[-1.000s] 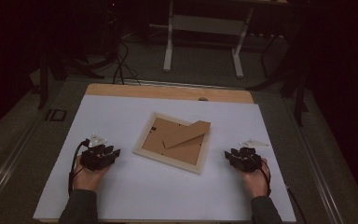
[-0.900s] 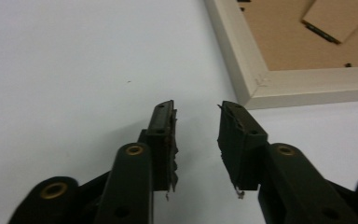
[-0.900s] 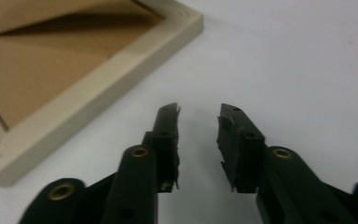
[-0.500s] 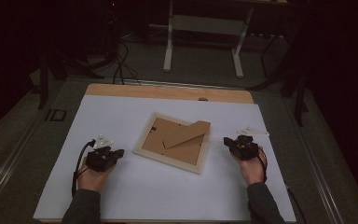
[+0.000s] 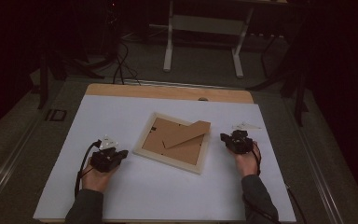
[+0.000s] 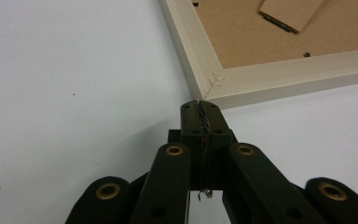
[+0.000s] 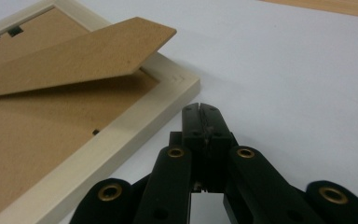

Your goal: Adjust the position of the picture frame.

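Observation:
A cream picture frame (image 5: 168,162) lies face down in the middle of the white sheet, its brown backing up and its cardboard stand flap (image 5: 189,132) lifted. My left gripper (image 5: 124,152) is shut and empty, its tips just short of the frame's near left corner (image 6: 212,84) and not touching it in the left gripper view (image 6: 200,103). My right gripper (image 5: 223,136) is also shut and empty. Its tips (image 7: 200,107) rest close to the frame's right corner (image 7: 177,86), below the raised flap (image 7: 88,56).
The white sheet (image 5: 121,112) covers most of the table, with a wooden strip (image 5: 168,92) bare at the far edge. Beyond the table stand a grey metal support (image 5: 170,46) and cables (image 5: 121,65) on the dark floor.
The right hand has moved away from the person and a little left, bringing its gripper up to the frame's right corner. The left hand has barely shifted.

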Demonstrator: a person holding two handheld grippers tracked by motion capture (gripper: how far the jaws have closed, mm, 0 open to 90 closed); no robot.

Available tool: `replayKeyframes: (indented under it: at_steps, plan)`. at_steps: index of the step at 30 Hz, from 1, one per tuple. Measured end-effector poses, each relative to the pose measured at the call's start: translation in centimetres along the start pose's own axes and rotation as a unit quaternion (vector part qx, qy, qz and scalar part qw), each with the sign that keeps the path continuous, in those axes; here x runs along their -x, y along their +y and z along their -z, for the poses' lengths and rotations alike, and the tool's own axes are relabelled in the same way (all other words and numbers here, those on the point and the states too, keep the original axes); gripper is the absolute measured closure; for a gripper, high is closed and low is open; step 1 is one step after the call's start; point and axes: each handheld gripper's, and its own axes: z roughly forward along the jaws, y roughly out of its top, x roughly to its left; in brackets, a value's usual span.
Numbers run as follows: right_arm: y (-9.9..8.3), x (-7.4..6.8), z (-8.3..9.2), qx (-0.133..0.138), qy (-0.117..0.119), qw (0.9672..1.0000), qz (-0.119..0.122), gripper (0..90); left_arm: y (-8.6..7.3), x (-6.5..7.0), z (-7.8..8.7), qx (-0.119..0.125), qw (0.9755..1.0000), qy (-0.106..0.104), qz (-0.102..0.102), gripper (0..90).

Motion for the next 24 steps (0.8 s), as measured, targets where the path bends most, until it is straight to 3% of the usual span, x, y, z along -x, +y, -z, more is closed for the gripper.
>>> replayKeyframes:
  at_steps: [12,24]
  plan:
    - [1.0,-0.4,-2.3,-0.004,0.01,0.9999,-0.008,89.9,0.0,0.9,-0.8,-0.006,0.9996,0.009,-0.024,90.0]
    - [1.9,-0.5,-4.0,-0.02,0.012,0.9997,-0.008,89.9,0.0,1.4,-1.3,-0.006,0.9994,-0.004,-0.033,90.0]
